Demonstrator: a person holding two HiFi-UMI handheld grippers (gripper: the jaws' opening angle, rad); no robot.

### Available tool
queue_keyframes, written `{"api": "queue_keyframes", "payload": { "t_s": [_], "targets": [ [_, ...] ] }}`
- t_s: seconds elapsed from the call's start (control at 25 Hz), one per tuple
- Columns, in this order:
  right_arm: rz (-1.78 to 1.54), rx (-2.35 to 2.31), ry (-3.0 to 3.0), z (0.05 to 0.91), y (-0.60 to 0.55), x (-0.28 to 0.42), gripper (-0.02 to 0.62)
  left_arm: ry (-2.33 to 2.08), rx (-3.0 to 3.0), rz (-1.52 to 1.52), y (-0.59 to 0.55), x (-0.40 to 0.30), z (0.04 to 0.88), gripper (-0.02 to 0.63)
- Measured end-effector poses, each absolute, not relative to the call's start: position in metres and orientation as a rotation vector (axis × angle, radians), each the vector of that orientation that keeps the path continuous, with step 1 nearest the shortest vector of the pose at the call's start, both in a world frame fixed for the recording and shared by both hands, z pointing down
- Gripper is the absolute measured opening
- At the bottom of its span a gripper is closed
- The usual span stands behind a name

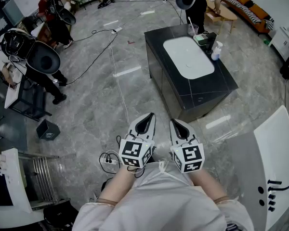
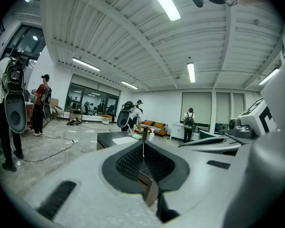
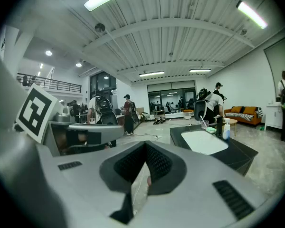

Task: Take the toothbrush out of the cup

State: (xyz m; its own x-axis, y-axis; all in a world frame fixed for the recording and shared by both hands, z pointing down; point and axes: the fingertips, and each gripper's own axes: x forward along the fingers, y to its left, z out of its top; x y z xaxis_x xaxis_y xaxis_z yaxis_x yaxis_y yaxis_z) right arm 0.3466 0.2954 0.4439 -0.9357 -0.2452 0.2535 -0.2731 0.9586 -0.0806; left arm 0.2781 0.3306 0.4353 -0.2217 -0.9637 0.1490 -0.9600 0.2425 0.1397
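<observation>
A clear cup (image 1: 192, 29) with a white toothbrush (image 1: 190, 22) standing in it is at the far end of the black counter (image 1: 216, 81), beyond the white sink basin (image 1: 188, 57). In the right gripper view the cup (image 3: 204, 124) is small and far off, past the sink (image 3: 204, 141). My left gripper (image 1: 146, 118) and right gripper (image 1: 177, 124) are side by side close to my body, over the floor, well short of the counter. Each has its jaws together with nothing between them, as the left gripper (image 2: 143, 145) and right gripper (image 3: 146, 150) show in their own views.
A soap bottle (image 1: 216, 51) and a dark tap stand by the sink, and a person bends over the counter's far end. Cables (image 1: 94, 57) run across the marble floor, with a power strip (image 1: 108, 161) near my feet. A white machine (image 1: 274, 167) is at my right, people with gear at the left.
</observation>
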Motion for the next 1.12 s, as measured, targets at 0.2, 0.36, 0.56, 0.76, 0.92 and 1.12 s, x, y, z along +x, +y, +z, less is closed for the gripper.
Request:
{"api": "queue_keyframes", "payload": {
  "t_s": [0.2,0.36,0.56,0.76,0.92,1.12],
  "targets": [
    [0.174,0.387,-2.855,0.449,0.291,0.346,0.025,-2.301,1.825,-0.024,0.326,0.278,0.437,0.018],
    [0.201,0.390,-2.842,0.452,0.292,0.344,0.025,-2.301,1.811,-0.043,0.326,0.272,0.437,0.018],
    [0.319,0.429,-2.835,0.461,0.285,0.341,0.025,-2.280,1.785,-0.070,0.327,0.266,0.448,0.018],
    [0.351,0.399,-2.826,0.469,0.287,0.321,0.026,-2.270,1.743,-0.090,0.331,0.247,0.459,0.019],
    [0.362,0.362,-2.811,0.477,0.287,0.291,0.026,-2.280,1.711,-0.100,0.332,0.218,0.466,0.018],
    [0.360,0.292,-2.756,0.490,0.296,0.239,0.026,-2.288,1.658,-0.134,0.338,0.164,0.472,0.018]
  ]
}}
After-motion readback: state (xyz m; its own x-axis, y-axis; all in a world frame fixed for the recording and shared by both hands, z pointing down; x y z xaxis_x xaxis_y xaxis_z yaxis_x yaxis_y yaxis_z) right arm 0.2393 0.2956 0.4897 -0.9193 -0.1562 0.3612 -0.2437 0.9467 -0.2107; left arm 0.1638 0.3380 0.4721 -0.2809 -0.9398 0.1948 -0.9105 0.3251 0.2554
